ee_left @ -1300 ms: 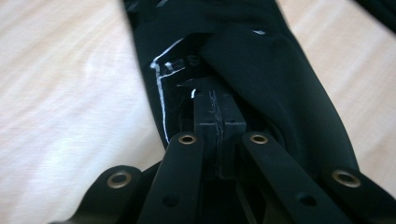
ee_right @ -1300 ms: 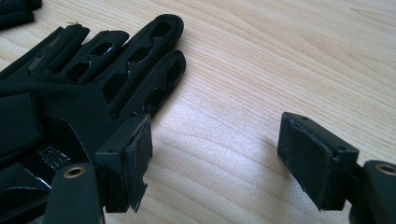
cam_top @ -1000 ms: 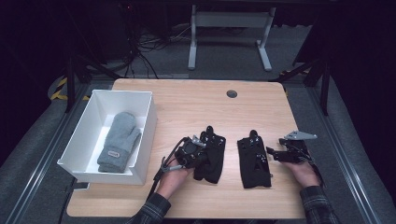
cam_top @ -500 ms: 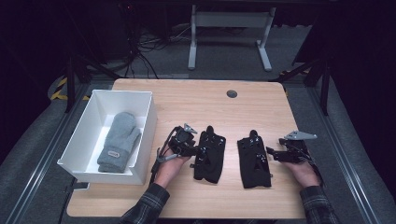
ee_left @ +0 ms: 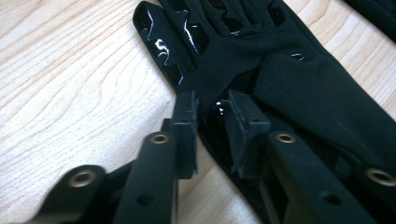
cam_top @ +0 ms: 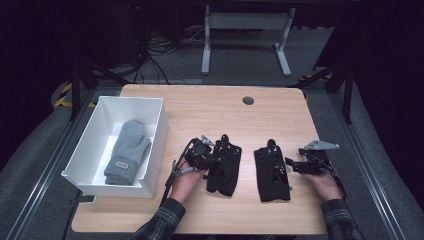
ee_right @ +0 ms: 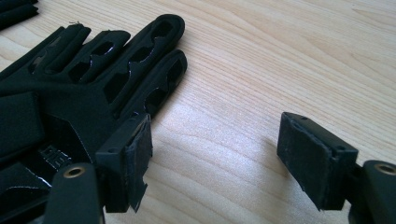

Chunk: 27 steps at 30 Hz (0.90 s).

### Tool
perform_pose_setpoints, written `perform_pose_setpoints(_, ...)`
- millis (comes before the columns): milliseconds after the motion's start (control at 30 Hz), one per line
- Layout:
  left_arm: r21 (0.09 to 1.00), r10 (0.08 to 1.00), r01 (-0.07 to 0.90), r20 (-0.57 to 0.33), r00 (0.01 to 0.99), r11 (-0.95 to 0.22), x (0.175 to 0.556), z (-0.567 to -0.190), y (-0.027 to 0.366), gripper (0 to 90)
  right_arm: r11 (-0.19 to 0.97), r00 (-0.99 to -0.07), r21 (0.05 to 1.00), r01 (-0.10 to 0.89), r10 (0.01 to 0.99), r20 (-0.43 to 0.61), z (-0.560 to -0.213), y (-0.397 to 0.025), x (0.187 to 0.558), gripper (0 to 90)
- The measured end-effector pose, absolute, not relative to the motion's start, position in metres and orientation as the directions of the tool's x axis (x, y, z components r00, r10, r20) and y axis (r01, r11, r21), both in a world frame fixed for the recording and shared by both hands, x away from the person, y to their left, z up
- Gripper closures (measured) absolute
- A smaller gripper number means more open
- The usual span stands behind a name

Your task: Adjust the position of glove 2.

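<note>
Two black gloves lie flat side by side on the wooden table, a left one (cam_top: 227, 170) and a right one (cam_top: 271, 172). My left gripper (cam_top: 209, 153) sits at the left glove's left edge. In the left gripper view its jaws (ee_left: 210, 100) stand nearly together, pinching the edge of that glove (ee_left: 289, 79) just below the thumb. My right gripper (cam_top: 291, 164) rests low on the table just right of the right glove. In the right gripper view it (ee_right: 215, 126) is open wide over bare wood, and its left jaw touches the side of that glove (ee_right: 79, 88).
A white bin (cam_top: 156, 132) stands at the table's left side with a grey mitten (cam_top: 127, 152) inside. A dark round grommet (cam_top: 248, 100) sits near the far edge. The table's right edge runs close beside my right hand.
My left gripper pulled left off the glove half a second ago and has come back to its left edge. The gloves and my right gripper have stayed put.
</note>
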<state>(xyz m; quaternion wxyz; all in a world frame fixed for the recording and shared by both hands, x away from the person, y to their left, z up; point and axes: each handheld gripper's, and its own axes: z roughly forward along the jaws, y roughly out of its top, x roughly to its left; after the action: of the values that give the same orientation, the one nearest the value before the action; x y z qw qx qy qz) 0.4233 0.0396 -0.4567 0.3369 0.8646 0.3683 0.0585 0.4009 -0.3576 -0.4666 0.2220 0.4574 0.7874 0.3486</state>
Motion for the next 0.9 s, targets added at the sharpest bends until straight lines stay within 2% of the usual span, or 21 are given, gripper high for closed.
perform_pose_setpoints(133, 0.625, 0.674, 0.606, -0.166, 0.720, -0.493, 0.424, -0.457, 0.040, 86.1, 0.344, -0.491, 0.754, 0.560, 0.871, -0.033, -0.466, -0.357, 0.401, 29.4)
perform_pose_setpoints(233, 0.621, 0.664, 0.624, -0.213, 0.716, -0.474, 0.427, -0.457, 0.043, 86.8, 0.374, -0.522, 0.746, 0.552, 0.852, -0.041, -0.463, -0.356, 0.400, 39.0)
perform_pose_setpoints(433, 0.619, 0.644, 0.638, -0.265, 0.718, -0.457, 0.430, -0.451, 0.054, 87.1, 0.422, -0.603, 0.741, 0.522, 0.797, -0.029, -0.446, -0.349, 0.383, 78.1)
perform_pose_setpoints(500, 0.619, 0.637, 0.645, -0.284, 0.716, -0.448, 0.431, -0.450, 0.056, 87.2, 0.440, -0.627, 0.738, 0.512, 0.778, -0.029, -0.445, -0.345, 0.377, 88.6)
perform_pose_setpoints(733, 0.643, 0.629, 0.646, -0.313, 0.712, -0.412, 0.433, -0.445, 0.062, 87.2, 0.500, -0.684, 0.682, 0.533, 0.729, 0.000, -0.452, -0.334, 0.373, 89.9)
perform_pose_setpoints(900, 0.646, 0.630, 0.647, -0.316, 0.709, -0.405, 0.433, -0.445, 0.064, 87.2, 0.516, -0.725, 0.683, 0.517, 0.688, 0.030, -0.452, -0.323, 0.373, 89.9)
